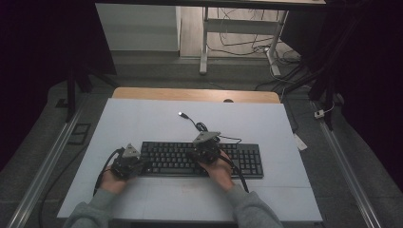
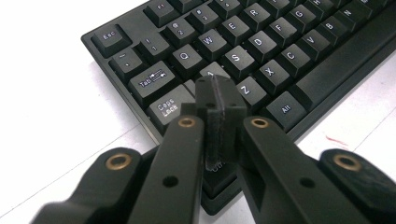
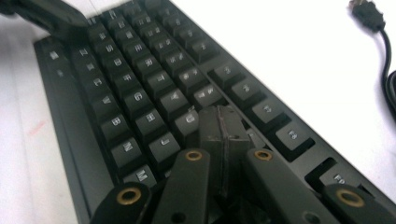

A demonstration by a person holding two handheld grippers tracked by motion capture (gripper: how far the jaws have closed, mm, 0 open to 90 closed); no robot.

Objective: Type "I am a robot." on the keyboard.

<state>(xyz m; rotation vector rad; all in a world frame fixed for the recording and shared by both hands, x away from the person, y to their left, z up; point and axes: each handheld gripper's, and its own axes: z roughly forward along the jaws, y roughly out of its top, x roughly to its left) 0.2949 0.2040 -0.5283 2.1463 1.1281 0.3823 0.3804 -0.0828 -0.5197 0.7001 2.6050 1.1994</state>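
Black keyboard [image 1: 202, 159], white-lettered keys

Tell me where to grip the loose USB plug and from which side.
Grip the USB plug across its flat sides, coming from above: it lies flat on the white table behind the keyboard, and its cable trails toward the keyboard, so the far end is free.

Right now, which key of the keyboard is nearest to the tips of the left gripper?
The A key. The shut tips of the left gripper cover most of it, just right of Caps Lock and left of S; the other keys lie farther off.
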